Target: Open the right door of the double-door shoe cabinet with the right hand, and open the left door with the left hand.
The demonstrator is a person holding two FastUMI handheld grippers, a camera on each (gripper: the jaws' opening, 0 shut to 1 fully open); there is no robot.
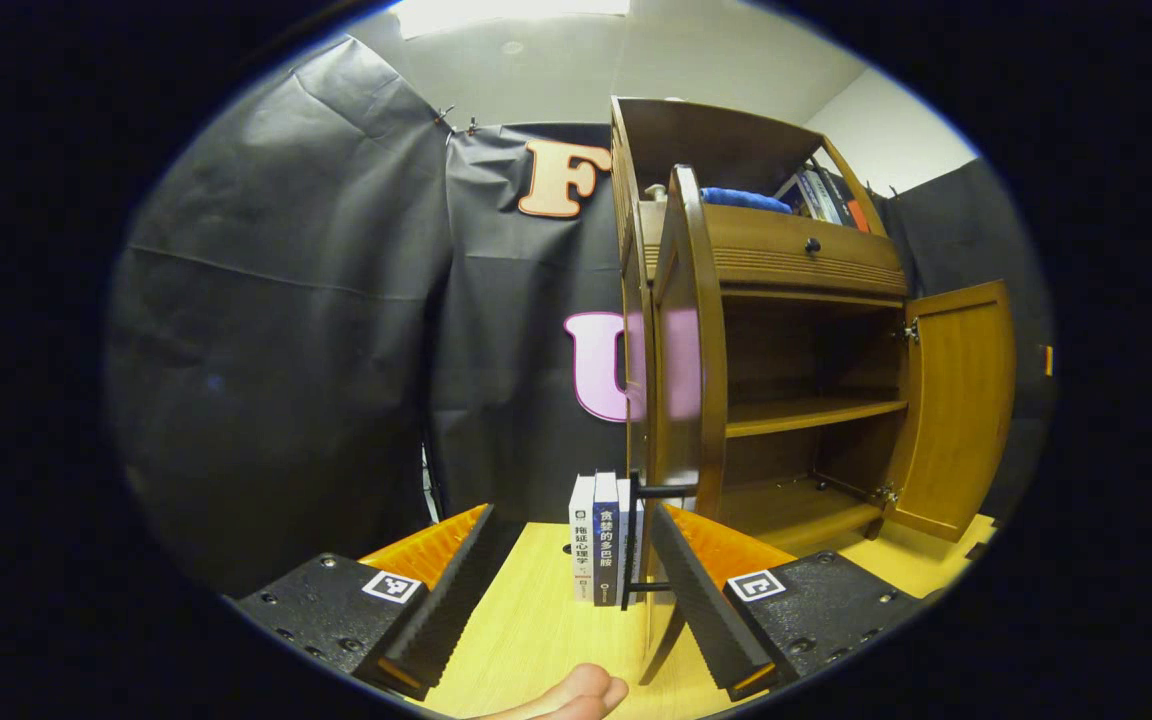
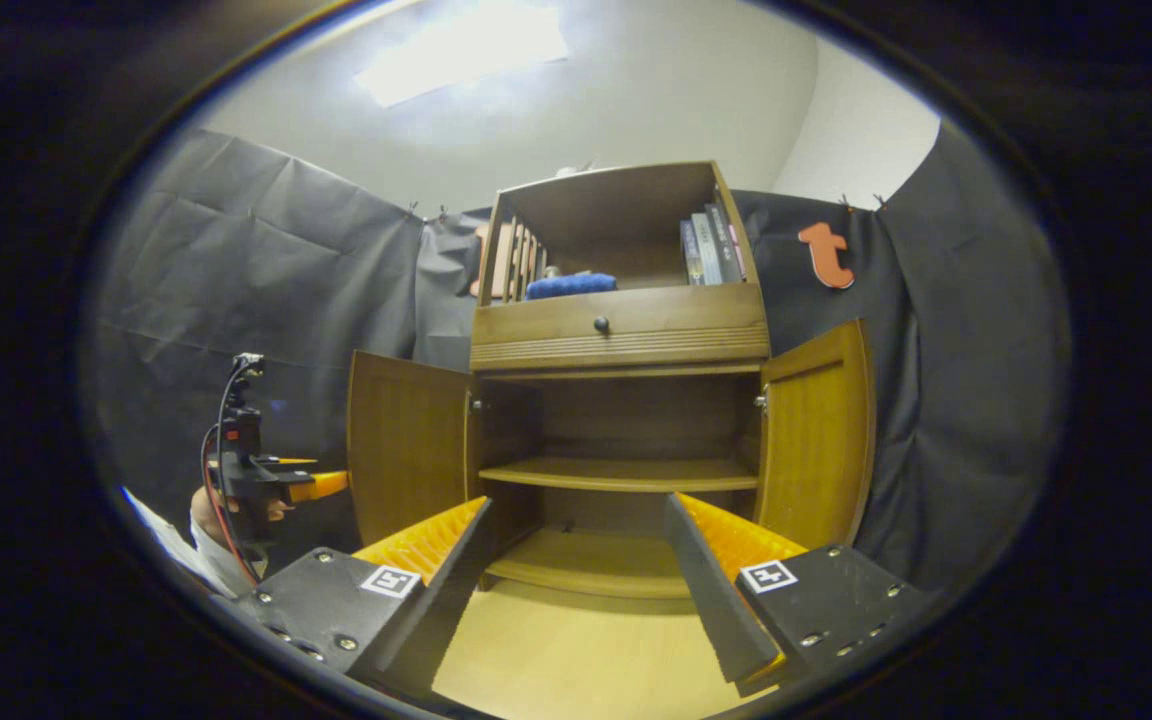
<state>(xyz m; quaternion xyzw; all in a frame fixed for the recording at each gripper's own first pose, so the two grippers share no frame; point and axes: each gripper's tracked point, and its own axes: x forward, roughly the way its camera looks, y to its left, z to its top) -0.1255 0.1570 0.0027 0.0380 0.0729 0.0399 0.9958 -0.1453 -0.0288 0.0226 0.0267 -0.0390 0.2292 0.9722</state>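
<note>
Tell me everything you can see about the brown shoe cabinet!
The cabinet looks like shiny brown wood and stands on a pale wooden table. Its left door and right door are both swung open, showing bare shelves. Above them sits a drawer with a small dark knob, then an open top holding books and something blue. No gripper touches it.

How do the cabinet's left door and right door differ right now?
Both are swung open. In the right gripper view, the left door shows its shadowed inner face, while the right door is brighter and shows a framed panel. The left gripper is beside the left door; no gripper is near the right door. They share the same brown wood, match in height, and hinge off the cabinet sides.
</note>
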